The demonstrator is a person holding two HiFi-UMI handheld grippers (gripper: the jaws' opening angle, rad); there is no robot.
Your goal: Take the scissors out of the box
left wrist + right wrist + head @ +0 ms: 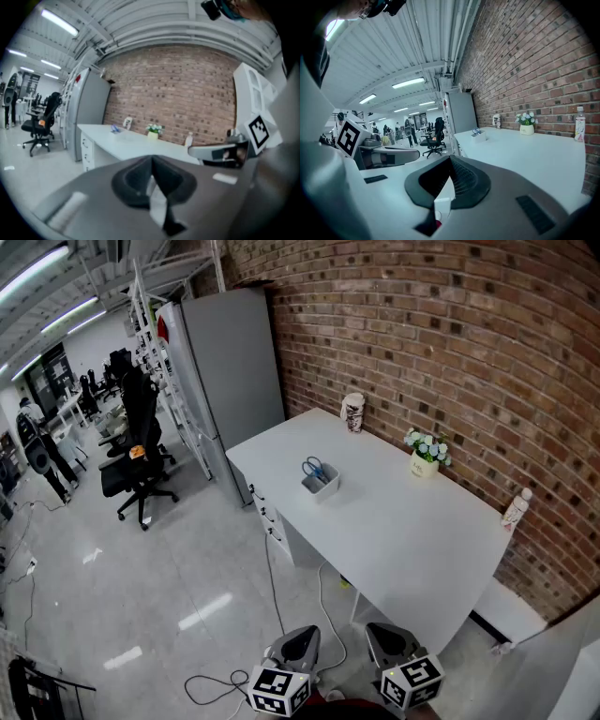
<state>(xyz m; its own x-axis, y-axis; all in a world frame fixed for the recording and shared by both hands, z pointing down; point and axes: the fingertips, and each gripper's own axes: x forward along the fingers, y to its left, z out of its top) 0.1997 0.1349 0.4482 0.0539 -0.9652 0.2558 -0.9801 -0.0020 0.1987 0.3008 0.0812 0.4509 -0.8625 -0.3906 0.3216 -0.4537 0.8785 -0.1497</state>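
While the left gripper (298,643) and right gripper (388,641) hang clenched and empty, well off the table (412,540), the scissors (314,469) stand in the box (325,487) there; light, stiff, likely slick: pinch the blue handles (312,465)

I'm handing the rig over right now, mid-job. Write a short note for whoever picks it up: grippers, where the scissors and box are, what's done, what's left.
Left gripper: jaws together, empty, held low and well short of the table.
Right gripper: the same, jaws together, nothing held.
Scissors: blue handles up, standing in the small white box on the table, toward its far end in the head view.
Done: nothing yet; the scissors are untouched.
Left: approach the table, open one gripper, grip the handles, lift the scissors out of the box.
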